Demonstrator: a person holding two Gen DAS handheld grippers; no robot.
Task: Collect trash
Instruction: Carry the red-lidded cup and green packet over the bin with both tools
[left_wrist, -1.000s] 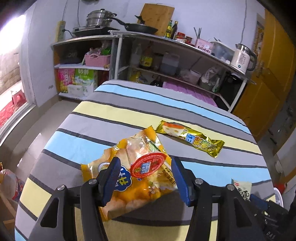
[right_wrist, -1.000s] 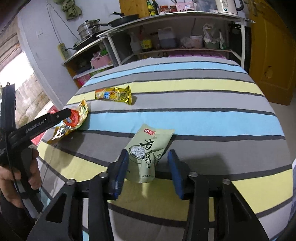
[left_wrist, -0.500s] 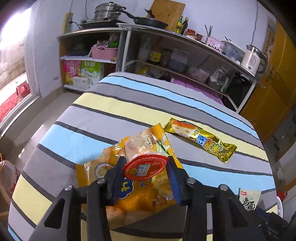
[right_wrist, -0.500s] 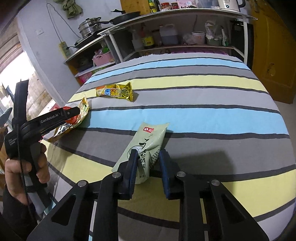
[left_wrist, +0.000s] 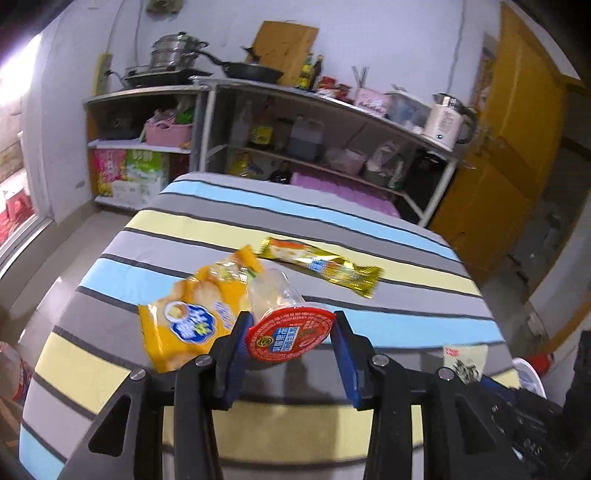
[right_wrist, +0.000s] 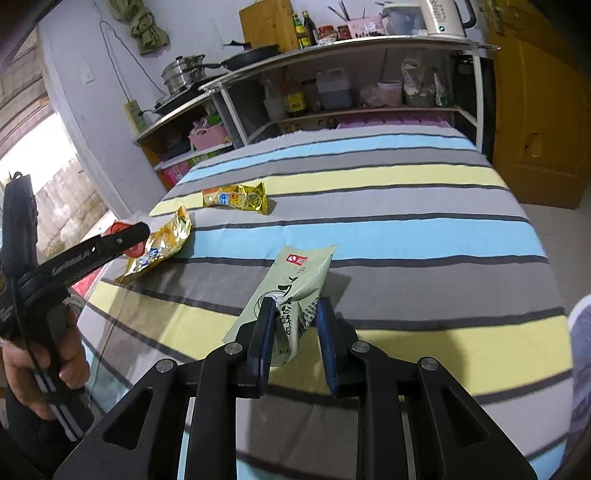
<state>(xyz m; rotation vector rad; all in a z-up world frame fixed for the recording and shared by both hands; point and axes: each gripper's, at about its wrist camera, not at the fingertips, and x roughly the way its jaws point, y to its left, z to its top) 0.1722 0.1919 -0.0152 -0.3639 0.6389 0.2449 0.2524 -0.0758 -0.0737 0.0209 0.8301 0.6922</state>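
My left gripper (left_wrist: 290, 326) is shut on a clear plastic cup (left_wrist: 275, 291) with a red foil lid, held just above the table. Behind the cup lies an orange snack bag (left_wrist: 192, 317), and farther back a gold wrapper (left_wrist: 325, 264). My right gripper (right_wrist: 295, 314) is shut on a pale green packet (right_wrist: 299, 273), whose far end rests on the striped tablecloth (right_wrist: 406, 229). In the right wrist view the left gripper (right_wrist: 125, 236) is at the left, held by a hand (right_wrist: 37, 365), beside the orange bag (right_wrist: 162, 243) and the gold wrapper (right_wrist: 236, 197).
Metal shelves (left_wrist: 295, 122) with pots, a pan, bottles and a kettle stand beyond the table's far edge. A yellow door (left_wrist: 517, 147) is at the right. A white rounded object (right_wrist: 580, 332) sits off the table's right side.
The left jaws closed on the red-lidded cup and lifted it off the orange bag. The right jaws closed on the green packet and raised its near end.
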